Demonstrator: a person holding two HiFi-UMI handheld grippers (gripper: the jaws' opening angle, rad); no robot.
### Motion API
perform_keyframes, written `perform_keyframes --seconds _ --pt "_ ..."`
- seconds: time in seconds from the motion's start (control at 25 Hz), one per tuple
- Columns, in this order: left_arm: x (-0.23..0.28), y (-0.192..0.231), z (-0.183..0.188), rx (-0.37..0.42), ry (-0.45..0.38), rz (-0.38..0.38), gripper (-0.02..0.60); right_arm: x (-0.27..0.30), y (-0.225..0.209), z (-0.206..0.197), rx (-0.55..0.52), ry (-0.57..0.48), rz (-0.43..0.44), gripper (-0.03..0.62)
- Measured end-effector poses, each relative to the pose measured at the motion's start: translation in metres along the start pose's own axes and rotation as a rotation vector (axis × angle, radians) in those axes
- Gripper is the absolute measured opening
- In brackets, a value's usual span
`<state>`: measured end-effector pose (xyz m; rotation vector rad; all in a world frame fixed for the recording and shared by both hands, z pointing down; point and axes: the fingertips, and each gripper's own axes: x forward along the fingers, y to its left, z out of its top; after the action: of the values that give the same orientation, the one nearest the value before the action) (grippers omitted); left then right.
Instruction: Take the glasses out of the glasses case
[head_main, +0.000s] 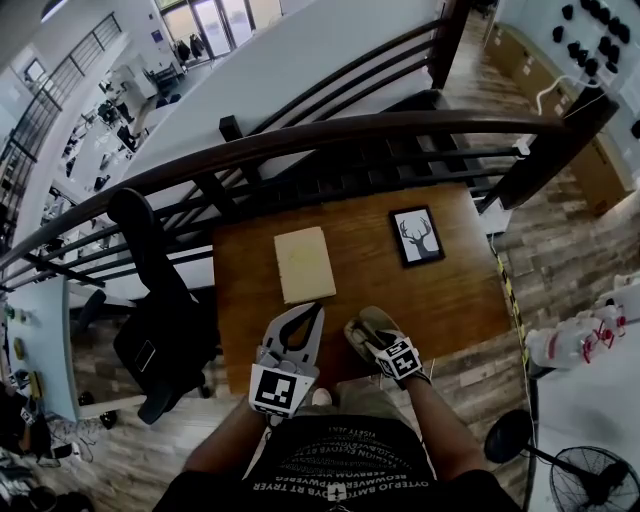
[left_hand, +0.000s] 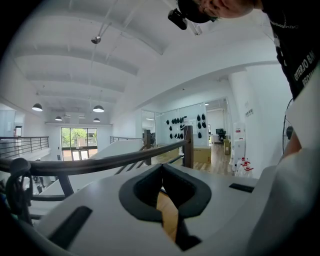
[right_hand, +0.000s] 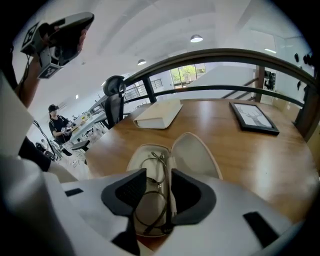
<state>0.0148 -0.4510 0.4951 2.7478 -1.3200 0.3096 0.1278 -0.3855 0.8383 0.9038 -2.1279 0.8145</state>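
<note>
An open beige glasses case (head_main: 362, 322) lies near the front edge of the wooden table (head_main: 455, 300), its lid (right_hand: 194, 150) tipped up to the right. Thin wire glasses (right_hand: 160, 161) lie folded inside the case. My right gripper (right_hand: 159, 175) is low over the case, and its jaws stand narrowly apart with the frame's wires running along both pads. In the head view the right gripper (head_main: 382, 342) covers most of the case. My left gripper (head_main: 318, 308) is raised to the left of the case, shut and holding nothing, and the left gripper view shows the left gripper (left_hand: 161, 167) aimed at the railing and ceiling.
A beige book (head_main: 304, 264) lies flat on the table beyond the case. A black picture frame (head_main: 417, 236) with a deer drawing sits at the back right. A dark wooden railing (head_main: 300, 140) borders the table's far side. A black chair (head_main: 160, 330) stands to the left.
</note>
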Motion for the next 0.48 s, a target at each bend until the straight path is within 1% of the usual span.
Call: perform_keyframes --seconds 0.24,0.32,0.48 --pt "0.0 -0.002 -0.005 0.003 0.017 -0.001 0.026 0.011 -0.005 -0.008 0.009 0.037 0.001 0.152" --pt "-0.001 0.0 -0.006 0.009 0.027 0.0 0.026 0.014 -0.006 -0.009 0.008 0.049 -0.004 0.138" --pt "-0.004 0.001 -0.007 0.007 0.021 0.005 0.026 0.017 -0.004 -0.011 0.006 0.07 -0.007 0.127"
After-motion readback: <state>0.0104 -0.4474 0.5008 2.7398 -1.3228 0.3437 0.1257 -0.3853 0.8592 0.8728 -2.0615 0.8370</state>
